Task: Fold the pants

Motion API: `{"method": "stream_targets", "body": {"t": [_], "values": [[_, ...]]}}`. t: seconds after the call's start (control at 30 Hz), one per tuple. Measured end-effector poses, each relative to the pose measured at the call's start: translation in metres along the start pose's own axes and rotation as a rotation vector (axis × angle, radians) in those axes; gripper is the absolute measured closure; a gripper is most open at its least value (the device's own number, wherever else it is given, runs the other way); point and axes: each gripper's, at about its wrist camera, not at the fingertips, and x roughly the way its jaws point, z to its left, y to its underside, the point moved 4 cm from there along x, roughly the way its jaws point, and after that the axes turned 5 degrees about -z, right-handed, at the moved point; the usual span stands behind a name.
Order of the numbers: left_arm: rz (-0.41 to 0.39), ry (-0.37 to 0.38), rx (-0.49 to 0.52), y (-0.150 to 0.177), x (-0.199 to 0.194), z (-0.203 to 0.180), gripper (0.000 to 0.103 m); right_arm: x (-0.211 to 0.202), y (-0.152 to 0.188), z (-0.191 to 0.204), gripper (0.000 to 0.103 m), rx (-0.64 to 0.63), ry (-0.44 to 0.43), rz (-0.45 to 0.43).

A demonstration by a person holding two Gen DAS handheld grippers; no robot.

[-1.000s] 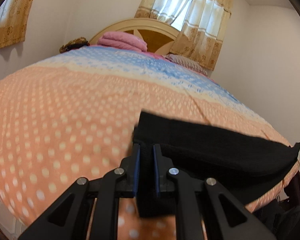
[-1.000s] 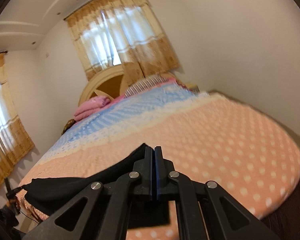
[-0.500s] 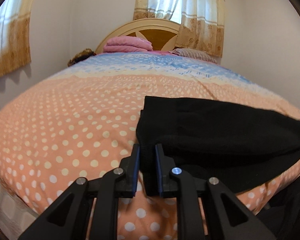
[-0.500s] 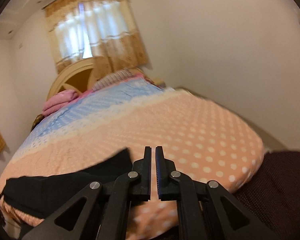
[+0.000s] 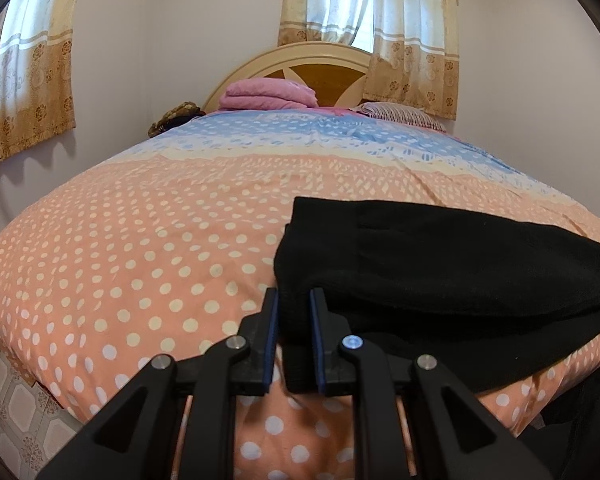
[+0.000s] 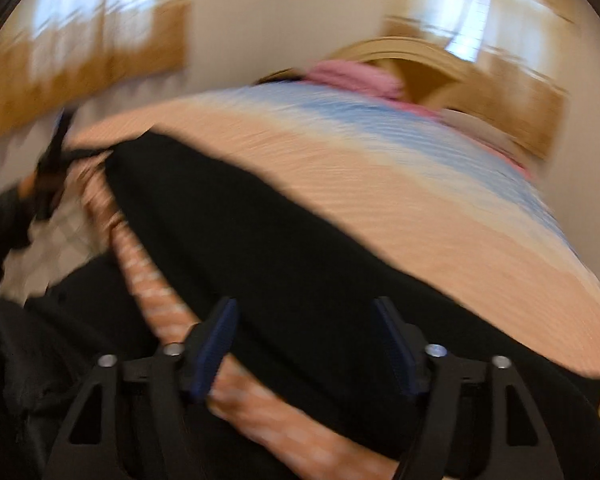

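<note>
Since the earlier frame the right gripper (image 6: 306,344) has let go and swung left across the pants (image 5: 440,264), its fingers now spread wide (the view is motion-blurred). The left gripper (image 5: 293,336) stays pinched on the pants' near corner at the bed (image 5: 140,248) edge. A fold looks laid; regrasping likely follows.

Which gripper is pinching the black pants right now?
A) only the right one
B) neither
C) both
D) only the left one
D: the left gripper has a fold of the black pants clamped between its fingers, while the right gripper is spread wide open above the cloth, gripping nothing.
</note>
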Motion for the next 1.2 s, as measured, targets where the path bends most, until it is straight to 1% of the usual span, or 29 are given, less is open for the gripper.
{"method": "stream_targets", "body": {"t": [0.07, 0.13, 0.2, 0.23, 0.27, 0.3, 0.33, 0.37, 0.4, 0.53, 0.67, 0.77, 0.9, 1.0, 1.1, 1.2], "values": [[-0.003, 0.003, -0.007, 0.000, -0.001, 0.000, 0.087, 0.020, 0.000, 0.012, 0.052, -0.056, -0.006, 0.021], [-0.004, 0.004, -0.013, -0.002, -0.001, -0.001, 0.088, 0.035, 0.004, 0.019, 0.054, -0.088, 0.007, 0.042], [-0.003, 0.003, -0.018, -0.003, -0.001, -0.001, 0.088, 0.049, 0.004, 0.021, 0.069, -0.105, 0.020, 0.064], [0.001, 0.003, -0.021, -0.004, -0.001, -0.001, 0.088, 0.051, 0.006, 0.020, 0.072, -0.107, 0.012, 0.071], [0.002, 0.006, -0.026, -0.005, -0.001, -0.001, 0.089, 0.052, 0.007, 0.019, 0.077, -0.107, 0.005, 0.074], [0.001, 0.010, -0.028, -0.005, -0.002, 0.000, 0.089, 0.048, 0.008, 0.018, 0.083, -0.102, -0.007, 0.068], [-0.001, 0.013, -0.032, -0.006, -0.004, 0.000, 0.090, 0.046, 0.008, 0.018, 0.086, -0.098, -0.014, 0.068], [-0.001, 0.018, -0.037, -0.007, -0.004, 0.000, 0.090, 0.043, 0.007, 0.017, 0.095, -0.097, -0.015, 0.064], [-0.003, 0.022, -0.043, -0.007, -0.006, 0.001, 0.090, 0.038, 0.008, 0.016, 0.099, -0.099, -0.012, 0.056], [-0.017, 0.060, -0.088, -0.012, -0.013, 0.003, 0.091, 0.014, -0.005, 0.016, 0.099, -0.089, -0.031, -0.002], [-0.020, 0.076, -0.082, -0.012, -0.024, 0.002, 0.091, 0.002, -0.007, 0.024, 0.099, -0.091, -0.044, -0.028], [-0.012, 0.080, -0.072, -0.007, -0.027, 0.003, 0.091, 0.010, 0.007, 0.034, 0.099, -0.125, -0.035, 0.007], [0.017, 0.080, -0.080, 0.007, -0.026, 0.008, 0.091, 0.032, 0.028, 0.035, 0.099, -0.120, -0.046, 0.071], [0.020, 0.079, -0.083, 0.013, -0.030, 0.011, 0.091, 0.031, 0.028, 0.034, 0.099, -0.108, -0.050, 0.065], [0.030, 0.065, -0.089, 0.016, -0.028, 0.016, 0.091, 0.036, 0.029, 0.030, 0.099, -0.102, -0.060, 0.082], [0.040, 0.039, -0.109, 0.020, -0.028, 0.025, 0.091, 0.034, 0.027, 0.033, 0.099, -0.095, -0.071, 0.087]]}}
